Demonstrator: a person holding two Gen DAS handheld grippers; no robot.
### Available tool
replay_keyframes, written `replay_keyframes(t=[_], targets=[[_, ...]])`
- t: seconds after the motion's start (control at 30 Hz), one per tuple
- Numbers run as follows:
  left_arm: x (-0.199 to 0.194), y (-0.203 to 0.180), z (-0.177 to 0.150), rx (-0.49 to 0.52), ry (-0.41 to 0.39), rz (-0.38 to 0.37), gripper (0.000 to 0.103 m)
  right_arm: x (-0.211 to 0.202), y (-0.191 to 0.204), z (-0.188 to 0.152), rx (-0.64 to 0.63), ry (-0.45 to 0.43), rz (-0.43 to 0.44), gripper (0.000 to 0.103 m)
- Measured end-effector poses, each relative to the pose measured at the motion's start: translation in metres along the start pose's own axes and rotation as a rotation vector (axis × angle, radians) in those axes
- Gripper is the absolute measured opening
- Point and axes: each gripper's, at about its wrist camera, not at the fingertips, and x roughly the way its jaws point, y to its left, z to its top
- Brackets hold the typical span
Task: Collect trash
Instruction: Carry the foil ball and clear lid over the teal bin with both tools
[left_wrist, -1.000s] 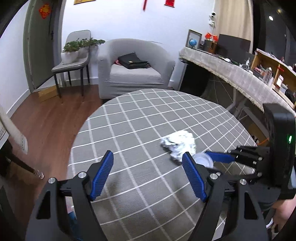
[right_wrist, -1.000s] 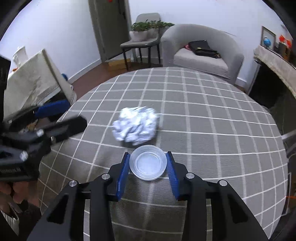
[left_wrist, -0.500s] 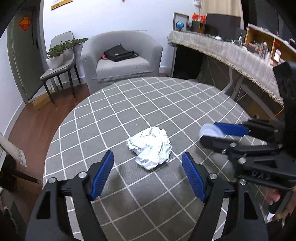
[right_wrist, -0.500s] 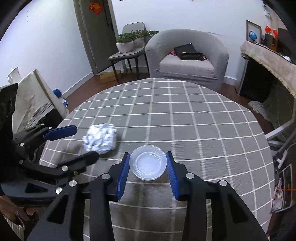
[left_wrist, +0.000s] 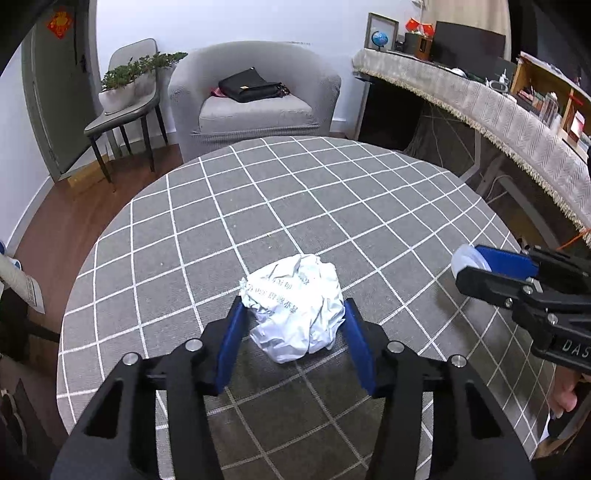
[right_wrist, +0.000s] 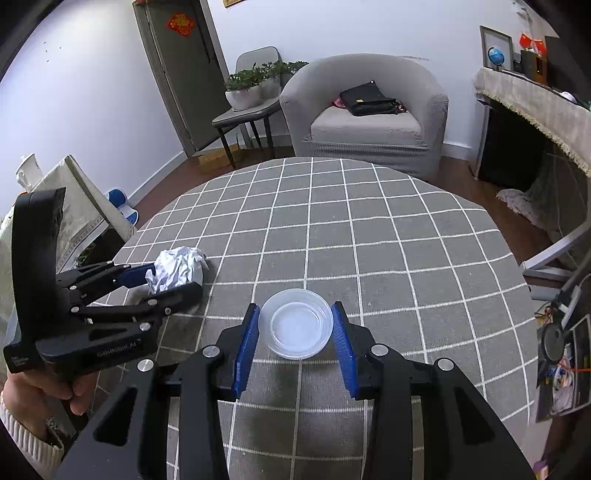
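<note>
A crumpled white paper ball (left_wrist: 295, 301) lies on the round table with a grey checked cloth (left_wrist: 295, 192). My left gripper (left_wrist: 293, 332) is shut on the paper ball, one blue finger against each side. The ball shows between those fingers in the right wrist view (right_wrist: 179, 267). My right gripper (right_wrist: 295, 332) is shut on a clear plastic lid (right_wrist: 297, 323) and holds it above the cloth. In the left wrist view the lid (left_wrist: 463, 260) and the right gripper's fingers (left_wrist: 506, 262) show at the right.
A grey armchair (left_wrist: 255, 99) with a black bag (left_wrist: 251, 86) stands behind the table. A chair with potted plants (left_wrist: 125, 96) is at the left. A long cloth-covered counter (left_wrist: 480, 107) runs along the right.
My left gripper moved forward around the paper ball and closed on it. My right gripper kept hold of the lid and drew away to the right.
</note>
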Motion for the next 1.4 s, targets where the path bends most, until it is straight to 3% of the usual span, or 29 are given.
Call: replay_keyframes(t=[0.4, 1.0, 1.4], targets=[[-0.018, 0.002, -0.018, -0.014, -0.004, -0.016, 0.055, -0.012, 0.014, -0.008, 0.007, -0.013, -0.006, 0.040], [-0.078, 0.029, -0.078, -0.056, -0.036, 0.006, 0.055, -0.029, 0.098, -0.045, -0.059, -0.022, 0.052, 0.040], [-0.118, 0.077, -0.114, -0.124, -0.063, 0.067, 0.055, -0.022, 0.172, -0.056, -0.124, -0.022, 0.117, 0.040]])
